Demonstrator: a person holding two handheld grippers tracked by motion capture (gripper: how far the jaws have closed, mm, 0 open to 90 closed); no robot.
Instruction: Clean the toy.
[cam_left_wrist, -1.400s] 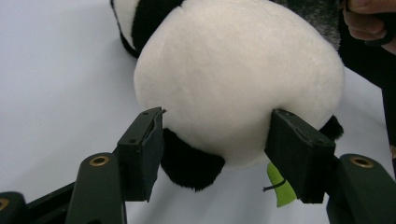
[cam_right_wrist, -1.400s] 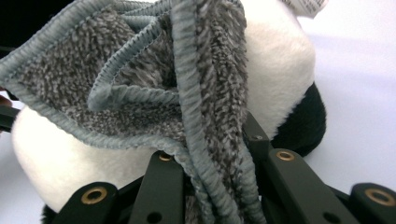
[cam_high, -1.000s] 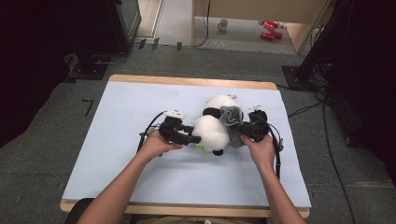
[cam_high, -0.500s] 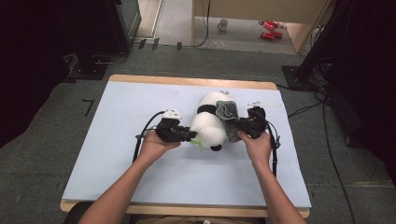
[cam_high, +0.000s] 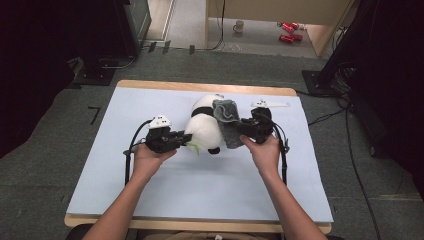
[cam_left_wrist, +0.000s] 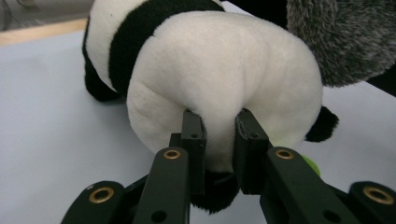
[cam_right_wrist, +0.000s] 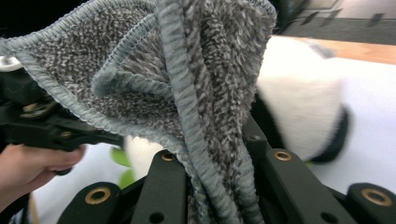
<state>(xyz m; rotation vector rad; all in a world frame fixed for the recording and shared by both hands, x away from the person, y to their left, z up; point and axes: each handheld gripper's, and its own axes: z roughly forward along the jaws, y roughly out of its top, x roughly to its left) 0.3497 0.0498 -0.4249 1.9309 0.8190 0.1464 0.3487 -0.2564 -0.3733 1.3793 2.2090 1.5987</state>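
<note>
Both hands are sitting a little higher and farther up the table than a second ago, and the grey cloth (cam_high: 227, 120) that was bunched against the toy's right side is now being draped up over its top. The left gripper (cam_high: 186, 139) has just been closing its jaws, and a fold of the plush panda (cam_high: 205, 125) is between them: in the left gripper view the two black jaws are pinching a bulge of white fur (cam_left_wrist: 219, 88) on the toy's rounded end, pads pressing in from both sides. A scrap of bright green (cam_left_wrist: 308, 164) is peeking out beside the toy, at about four o'clock from the pinch.

The right gripper (cam_high: 246, 126) is clamping the cloth. In the right gripper view the fuzzy grey fabric with its stitched blue-grey hem (cam_right_wrist: 187, 93) is running straight down between the jaws, folded over on itself, while the panda's white and black body (cam_right_wrist: 299, 107) is showing blurred behind it at three o'clock.

From where I am standing, the panda is lying near the middle of the pale blue table mat (cam_high: 150, 200), slightly toward the far edge, with its head end pointing to twelve o'clock. The cloth is hanging over its upper right, at about two o'clock on the toy. The left gripper is coming at the toy from nine o'clock and the right one from three o'clock. The person's left hand (cam_high: 147, 159) and right hand (cam_high: 264, 151) are wrapping the gripper handles, cables trailing back toward the near edge.
</note>
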